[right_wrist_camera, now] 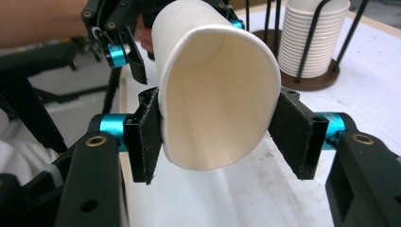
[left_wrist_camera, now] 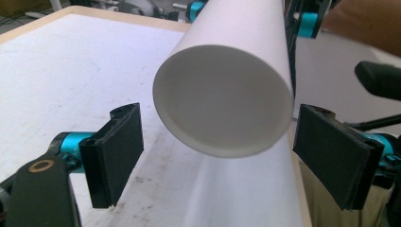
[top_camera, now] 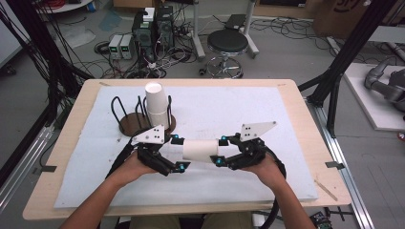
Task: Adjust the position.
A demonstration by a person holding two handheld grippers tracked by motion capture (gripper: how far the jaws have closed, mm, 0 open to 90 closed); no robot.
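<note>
1. The right gripper (right_wrist_camera: 215, 130) pinches a paper cup (top_camera: 200, 150) at its rim, over the bench (top_camera: 286, 124); its fingers (right_wrist_camera: 146, 137) squash the rim.
2. The left gripper (left_wrist_camera: 222, 151) has its fingers spread, clear of the cup's bottom.
3. The cup looks light and soft, so squeeze gently.
4. Farther back, a stack (top_camera: 156, 106) of cups sits in a rack (top_camera: 131, 125).

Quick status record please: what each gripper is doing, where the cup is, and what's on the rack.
held item: white paper cup, lying sideways above the white mat
right gripper: pads pressed on the cup's open rim, squeezing it oval
left gripper: jaws apart around the cup's base end, a gap showing at each pad
rack: round brown base with black wire posts, far left on the mat
cup stack: upside down in the rack
</note>
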